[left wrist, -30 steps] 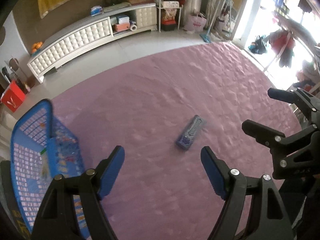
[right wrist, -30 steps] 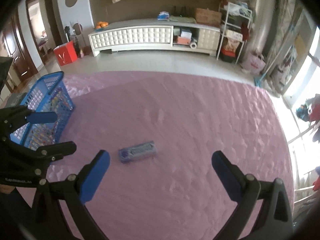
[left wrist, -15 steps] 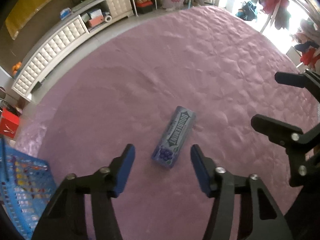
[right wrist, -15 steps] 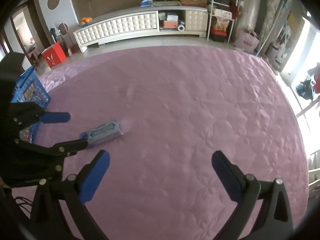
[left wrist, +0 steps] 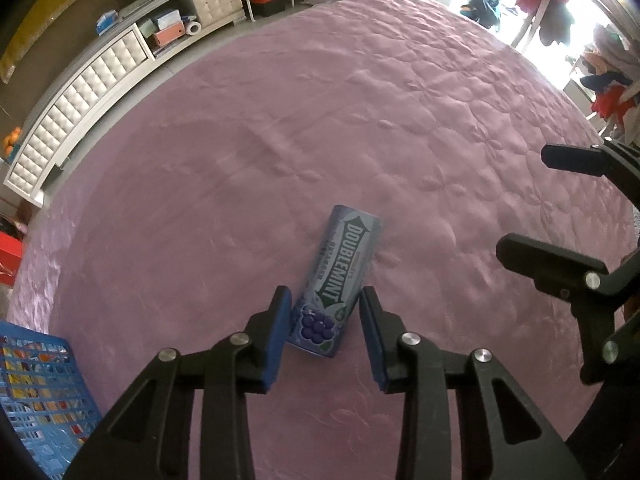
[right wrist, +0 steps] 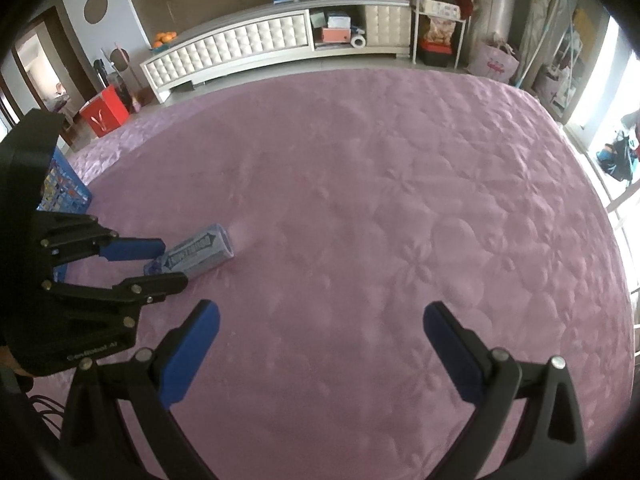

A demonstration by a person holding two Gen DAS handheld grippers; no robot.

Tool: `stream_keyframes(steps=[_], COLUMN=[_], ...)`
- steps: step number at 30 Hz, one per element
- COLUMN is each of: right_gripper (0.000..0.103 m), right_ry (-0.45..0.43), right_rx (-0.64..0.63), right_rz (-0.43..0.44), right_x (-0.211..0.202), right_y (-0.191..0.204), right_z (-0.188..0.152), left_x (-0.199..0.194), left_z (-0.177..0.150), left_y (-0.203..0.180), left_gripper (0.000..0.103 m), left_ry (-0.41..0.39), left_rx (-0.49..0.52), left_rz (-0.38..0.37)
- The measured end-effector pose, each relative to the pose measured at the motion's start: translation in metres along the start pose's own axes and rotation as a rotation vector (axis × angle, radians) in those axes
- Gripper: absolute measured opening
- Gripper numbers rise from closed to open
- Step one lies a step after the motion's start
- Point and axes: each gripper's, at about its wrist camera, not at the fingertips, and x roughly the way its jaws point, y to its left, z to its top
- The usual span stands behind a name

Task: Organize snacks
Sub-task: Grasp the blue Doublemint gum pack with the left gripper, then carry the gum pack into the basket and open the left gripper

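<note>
A purple Doublemint gum pack lies flat on the pink quilted cover. My left gripper points steeply down over its near end, jaws closing with the pack between them. The left pad sits at the pack's edge, while a narrow gap shows at the right pad. In the right wrist view the same pack lies between the left gripper's fingers. My right gripper stands wide open over bare cover to the right of the pack, holding nothing.
A blue mesh basket with several snack packets stands at the left edge of the cover, also visible in the right wrist view. Beyond the cover runs a long white cabinet. A red box sits on the floor.
My left gripper came down over the gum pack and its jaws narrowed around the pack's near end. The right gripper sank lower over the cover and stayed wide open.
</note>
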Motion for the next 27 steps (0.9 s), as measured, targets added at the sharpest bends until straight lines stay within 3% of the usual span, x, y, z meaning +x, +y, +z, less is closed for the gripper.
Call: stream_keyframes(steps=[7, 13, 21, 27], right_gripper=[0.103, 0.103, 0.103, 0.103], right_ry=[0.006, 0.022, -0.028, -0.074], right_rx=[0.011, 0.022, -0.003, -0.076], right_rz=[0.004, -0.016, -0.030, -0.006], right_x=[-0.002, -0.003, -0.028, -0.056], right_y=[0.002, 0.002, 0.027, 0.076], right_z=[0.000, -0.001, 0.010, 0.021], left_x=[0.012, 0.012, -0.047, -0.103], left_z=[0.007, 0.002, -0.024, -0.057], left_y=[-0.005, -0.002, 0.014, 0.041], left_gripper=[0.034, 0.032, 0.028, 0.028], left_ry=[0.019, -0.002, -0.116, -0.222], left_rx=[0.015, -0.030, -0.104, -0.169], left_rz=[0.006, 0.010, 0.005, 0.018])
